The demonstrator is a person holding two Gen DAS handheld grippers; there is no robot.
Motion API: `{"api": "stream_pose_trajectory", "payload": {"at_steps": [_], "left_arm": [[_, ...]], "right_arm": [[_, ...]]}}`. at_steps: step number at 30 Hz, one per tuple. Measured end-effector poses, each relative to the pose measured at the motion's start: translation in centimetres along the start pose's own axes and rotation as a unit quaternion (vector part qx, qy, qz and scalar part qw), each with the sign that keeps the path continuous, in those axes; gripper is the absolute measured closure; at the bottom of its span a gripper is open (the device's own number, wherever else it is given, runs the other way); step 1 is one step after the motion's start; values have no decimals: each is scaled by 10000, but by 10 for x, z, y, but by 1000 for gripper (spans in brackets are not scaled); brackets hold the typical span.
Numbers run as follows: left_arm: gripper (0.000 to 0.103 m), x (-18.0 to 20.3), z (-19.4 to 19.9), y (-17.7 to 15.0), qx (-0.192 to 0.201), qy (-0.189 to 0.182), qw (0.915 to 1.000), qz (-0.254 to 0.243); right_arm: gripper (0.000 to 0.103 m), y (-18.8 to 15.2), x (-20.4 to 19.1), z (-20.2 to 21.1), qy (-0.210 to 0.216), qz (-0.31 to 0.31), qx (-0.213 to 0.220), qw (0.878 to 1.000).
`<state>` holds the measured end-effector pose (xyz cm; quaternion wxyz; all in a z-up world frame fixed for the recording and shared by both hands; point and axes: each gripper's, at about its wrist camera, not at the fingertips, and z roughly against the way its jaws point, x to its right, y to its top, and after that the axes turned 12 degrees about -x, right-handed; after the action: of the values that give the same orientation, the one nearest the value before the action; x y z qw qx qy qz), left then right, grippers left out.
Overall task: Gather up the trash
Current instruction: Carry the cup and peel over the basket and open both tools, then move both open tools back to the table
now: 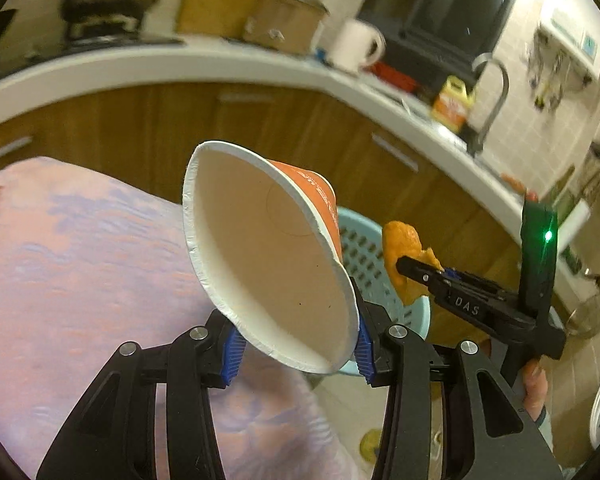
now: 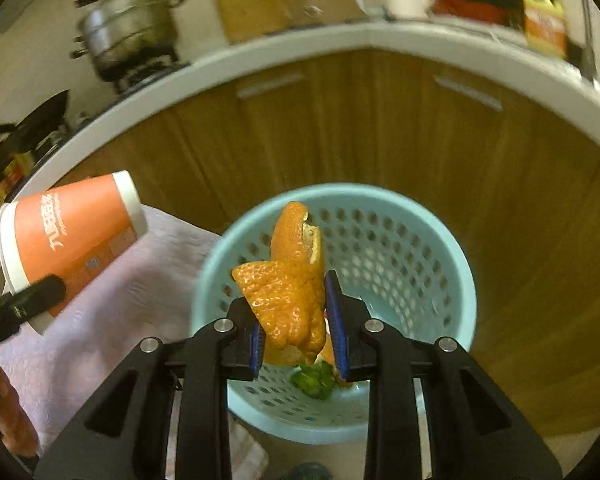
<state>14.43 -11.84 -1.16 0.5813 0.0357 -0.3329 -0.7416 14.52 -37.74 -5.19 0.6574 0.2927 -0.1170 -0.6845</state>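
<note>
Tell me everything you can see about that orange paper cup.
The paper cup is orange outside with white rim, white base band and white lettering; its inside is plain and looks empty. It is tipped sideways in the air, squeezed oval at the rim by the left gripper, above the pink cloth.

Cloth-covered table (image 1: 80, 264), blue basket (image 2: 452, 280) on floor

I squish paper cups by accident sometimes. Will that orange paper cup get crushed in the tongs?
Probably a little. The orange paper cup already looks squeezed: its white rim is an oval where the left tongs pinch it. It seems empty inside, so it is likely very light. Thin paper walls would likely bend rather than break.
</note>
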Motion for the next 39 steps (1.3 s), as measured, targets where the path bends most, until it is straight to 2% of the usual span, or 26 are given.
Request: {"api": "stream_pose_trajectory", "payload": {"at_steps": [4, 8, 10, 11, 16, 21, 27, 33, 39], "left_arm": [[59, 16, -43, 12, -485, -46, 9987, -164], [54, 27, -65, 18, -692, -2, 9973, -260], [34, 30, -69, 17, -718, 136, 9968, -331], [32, 31, -69, 18, -683, 277, 9967, -351], [31, 19, -62, 10, -709, 348, 9963, -336], [31, 2, -36, 1, -494, 343, 9980, -174], [31, -20, 6, -4, 15, 496, 9987, 98], [29, -62, 53, -16, 398, 731, 9952, 521], [28, -100, 98, -28, 792, 1118, 9869, 857]], "right_arm": [[77, 2, 19, -10, 8, -255, -136, 9996], [67, 3, 25, -14, 39, -402, -196, 9990], [55, 4, 26, -17, 88, -463, -238, 9986], [50, 4, 27, -17, 109, -498, -237, 9984], [48, 2, 29, -17, 79, -532, -234, 9983], [48, 3, 17, -11, 118, -424, -166, 9989], [48, 10, -17, 3, 281, -39, 34, 9996], [48, 14, -78, 10, 486, 609, 164, 9968], [48, 18, -149, 13, 759, 1271, 255, 9887]]}}
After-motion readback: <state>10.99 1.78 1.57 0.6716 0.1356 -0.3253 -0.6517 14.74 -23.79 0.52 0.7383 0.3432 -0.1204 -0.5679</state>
